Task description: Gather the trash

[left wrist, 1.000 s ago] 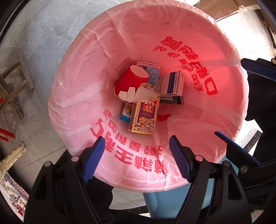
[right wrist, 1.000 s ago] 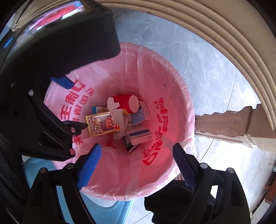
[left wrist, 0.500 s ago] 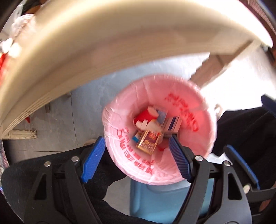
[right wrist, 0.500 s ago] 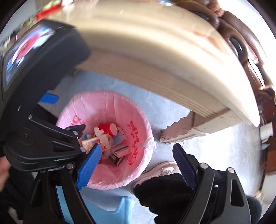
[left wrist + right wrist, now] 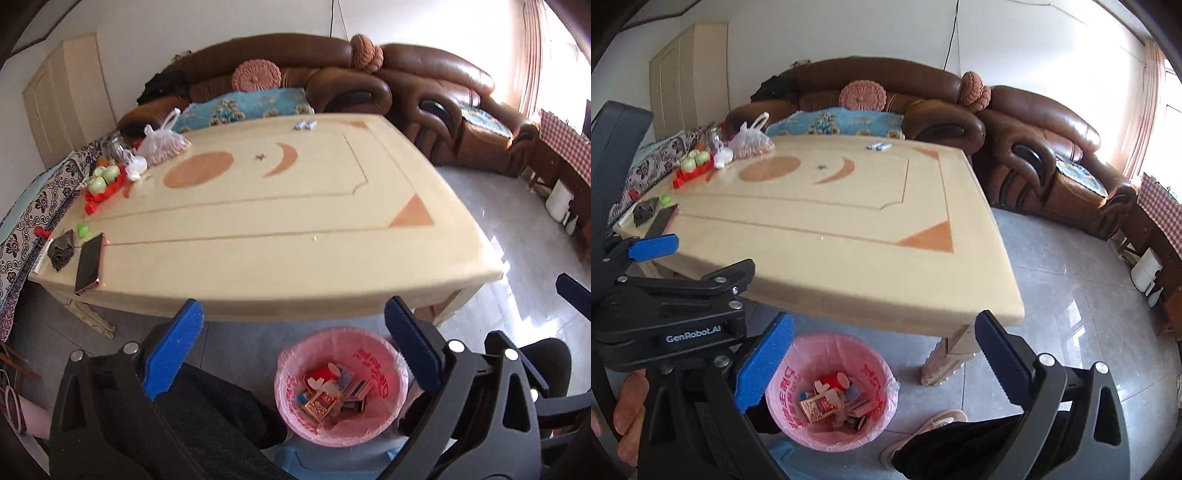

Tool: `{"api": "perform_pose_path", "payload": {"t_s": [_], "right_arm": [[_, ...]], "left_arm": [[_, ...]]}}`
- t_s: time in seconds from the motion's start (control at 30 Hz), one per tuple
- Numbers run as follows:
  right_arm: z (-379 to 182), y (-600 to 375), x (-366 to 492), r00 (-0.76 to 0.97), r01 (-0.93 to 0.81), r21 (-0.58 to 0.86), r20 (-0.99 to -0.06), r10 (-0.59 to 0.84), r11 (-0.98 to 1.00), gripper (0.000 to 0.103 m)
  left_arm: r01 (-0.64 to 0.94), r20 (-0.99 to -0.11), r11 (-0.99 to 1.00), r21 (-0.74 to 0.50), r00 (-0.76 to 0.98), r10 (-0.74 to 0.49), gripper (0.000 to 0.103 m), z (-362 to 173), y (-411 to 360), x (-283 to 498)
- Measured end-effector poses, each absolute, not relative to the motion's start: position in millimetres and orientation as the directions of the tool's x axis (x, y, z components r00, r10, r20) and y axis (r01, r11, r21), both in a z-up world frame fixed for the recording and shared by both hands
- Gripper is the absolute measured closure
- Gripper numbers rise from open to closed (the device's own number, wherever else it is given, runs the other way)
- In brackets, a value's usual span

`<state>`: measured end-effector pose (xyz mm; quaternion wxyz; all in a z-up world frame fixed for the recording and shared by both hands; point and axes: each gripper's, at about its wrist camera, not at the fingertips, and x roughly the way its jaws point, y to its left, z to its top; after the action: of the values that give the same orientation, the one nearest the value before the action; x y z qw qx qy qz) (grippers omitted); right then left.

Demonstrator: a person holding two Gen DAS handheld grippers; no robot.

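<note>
Rising from pink bin [image 5: 341, 384], both tongs now face table [image 5: 258, 229].

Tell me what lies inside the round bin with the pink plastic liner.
Inside the pink-lined bin lie a red paper cup, a brown printed carton and several small boxes. Whatever lies beneath them is covered.

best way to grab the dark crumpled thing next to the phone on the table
Take the dark crumpled wad across its raised middle, coming straight down from above. It lies low near the table's left corner, with the phone flat just to its right, so a side approach could bump the phone. It looks soft, so the fingers should close on the bunched folds. The left gripper, open and empty, is nearer.
</note>
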<state>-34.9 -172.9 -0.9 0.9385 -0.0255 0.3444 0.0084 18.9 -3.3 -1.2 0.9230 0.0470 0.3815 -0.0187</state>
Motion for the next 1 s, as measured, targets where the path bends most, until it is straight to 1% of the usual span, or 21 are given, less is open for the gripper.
{"api": "perform_pose_path", "payload": {"t_s": [0.1,0.2,0.27,0.47,0.6,0.7,0.8,1.0], "right_arm": [[28,-177,-44,0.798,-0.015,-0.003,-0.602,0.011,1.0,0.007],[49,-175,-55,0.827,0.014,-0.012,-0.562,-0.018,1.0,0.007],[61,-172,-64,0.848,0.023,-0.016,-0.529,-0.028,1.0,0.007],[84,-168,-85,0.89,0.055,-0.026,-0.452,-0.061,0.998,0.007],[87,-164,-93,0.891,0.123,-0.069,-0.432,-0.141,0.99,0.007],[88,-161,-97,0.898,0.096,-0.065,-0.426,-0.115,0.993,0.007],[87,-158,-94,0.893,0.084,-0.056,-0.439,-0.1,0.995,0.007],[88,-157,-95,0.893,0.103,-0.057,-0.434,-0.118,0.993,0.007]], "left_arm": [[0.032,-0.662,0.997,0.073,0.749,0.024,0.006,26,5,7],[-0.012,-0.616,0.996,0.084,0.786,0.062,0.006,44,9,-6],[-0.024,-0.589,0.997,0.073,0.806,0.062,0.006,56,13,-15],[-0.014,-0.57,0.997,0.07,0.82,0.051,0.006,70,9,-30],[-0.035,-0.553,0.997,0.075,0.83,0.071,0.006,75,11,-37],[-0.033,-0.547,0.998,0.044,0.836,0.052,0.006,79,15,-40],[-0.03,-0.548,0.999,0.045,0.835,0.05,0.006,80,16,-42],[-0.012,-0.543,0.999,0.046,0.839,0.035,0.006,80,15,-44]]}}
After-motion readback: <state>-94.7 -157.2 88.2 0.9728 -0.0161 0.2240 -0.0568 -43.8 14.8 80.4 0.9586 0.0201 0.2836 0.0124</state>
